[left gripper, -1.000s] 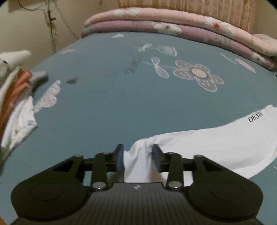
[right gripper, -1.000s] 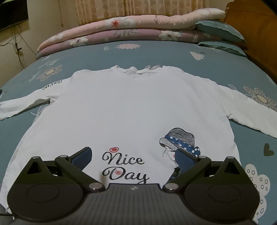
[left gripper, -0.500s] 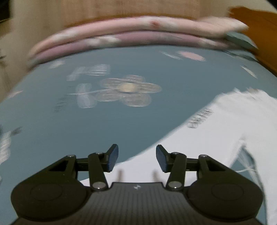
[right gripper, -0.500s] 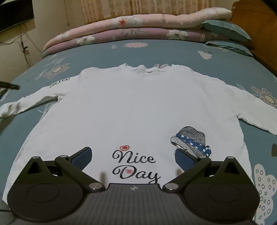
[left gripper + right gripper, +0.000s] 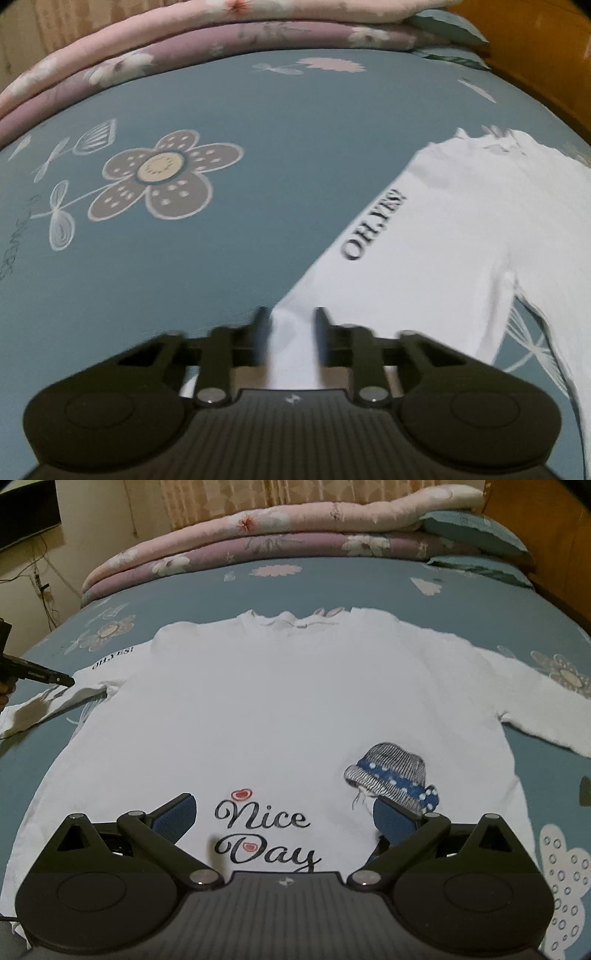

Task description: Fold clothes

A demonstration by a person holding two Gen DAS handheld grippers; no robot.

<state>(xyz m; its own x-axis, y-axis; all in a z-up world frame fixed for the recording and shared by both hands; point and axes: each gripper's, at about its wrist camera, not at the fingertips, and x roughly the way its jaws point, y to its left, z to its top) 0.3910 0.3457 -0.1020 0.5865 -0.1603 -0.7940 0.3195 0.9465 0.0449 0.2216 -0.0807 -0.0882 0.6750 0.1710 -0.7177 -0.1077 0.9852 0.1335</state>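
Two tools: left tool [image 5: 290, 332] seemingly clamps shirt sleeve [image 5: 388, 258]; right tool [image 5: 282, 812] gapes.

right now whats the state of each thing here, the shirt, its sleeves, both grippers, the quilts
white shirt: spread flat, print side up, unfolded
sleeve with lettering: stretched out sideways, caught between the left gripper's fingers
other sleeve: stretched out flat, untouched
left gripper: shut on the sleeve
right gripper: open wide over the hem, holding nothing
quilts: folded, stacked at the bed's far end
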